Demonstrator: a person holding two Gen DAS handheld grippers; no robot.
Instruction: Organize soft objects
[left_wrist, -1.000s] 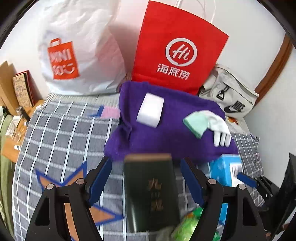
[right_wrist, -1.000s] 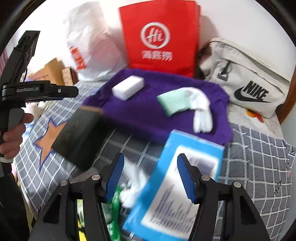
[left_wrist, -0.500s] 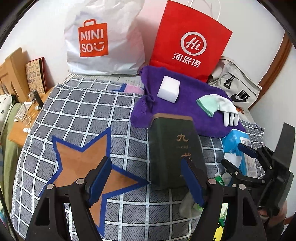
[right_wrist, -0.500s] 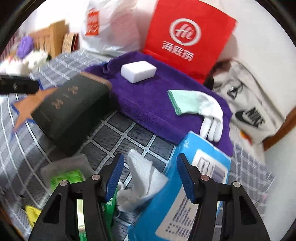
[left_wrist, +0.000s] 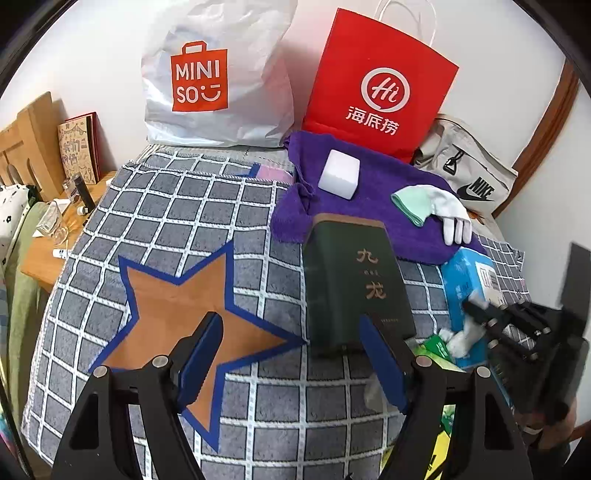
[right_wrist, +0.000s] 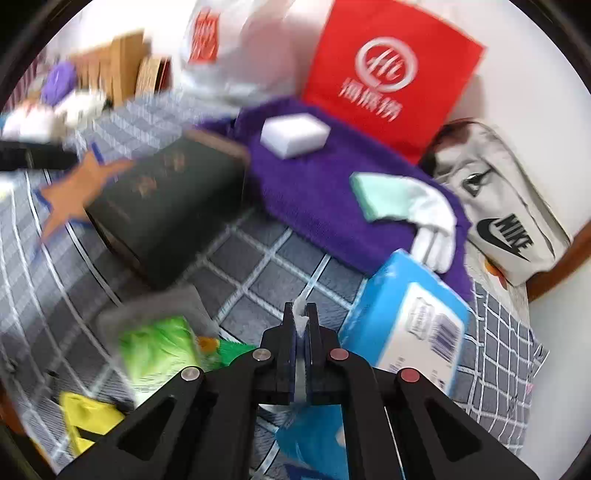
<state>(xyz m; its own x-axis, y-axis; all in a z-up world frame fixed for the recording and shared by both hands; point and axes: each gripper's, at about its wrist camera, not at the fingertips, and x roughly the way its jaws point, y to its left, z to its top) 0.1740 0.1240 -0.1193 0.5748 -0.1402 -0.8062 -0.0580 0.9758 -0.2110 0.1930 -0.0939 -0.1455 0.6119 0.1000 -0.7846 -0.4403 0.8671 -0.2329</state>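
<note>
A purple towel (left_wrist: 369, 206) lies on the checked cloth with a white sponge block (left_wrist: 339, 174) and a white-and-mint glove (left_wrist: 432, 206) on it. In front of it lies a blue tissue pack (left_wrist: 467, 280). My right gripper (right_wrist: 301, 310) is shut on a white tissue (right_wrist: 300, 314) sticking out beside the pack (right_wrist: 410, 314); the left wrist view shows this gripper (left_wrist: 469, 306) pinching the tissue (left_wrist: 461, 338). My left gripper (left_wrist: 290, 321) is open over the orange star, empty. A dark green book (left_wrist: 354, 280) lies just beyond its right finger.
A white Miniso bag (left_wrist: 218, 74), a red paper bag (left_wrist: 376, 88) and a grey Nike bag (left_wrist: 472, 177) stand at the back wall. A green packet (right_wrist: 159, 339) and a yellow item (right_wrist: 88, 413) lie near the front. A wooden side table (left_wrist: 55, 236) with small items is on the left.
My right gripper has closed on the white tissue by the blue pack. My left gripper has drawn back and left, so the green book no longer sits between its fingers.
</note>
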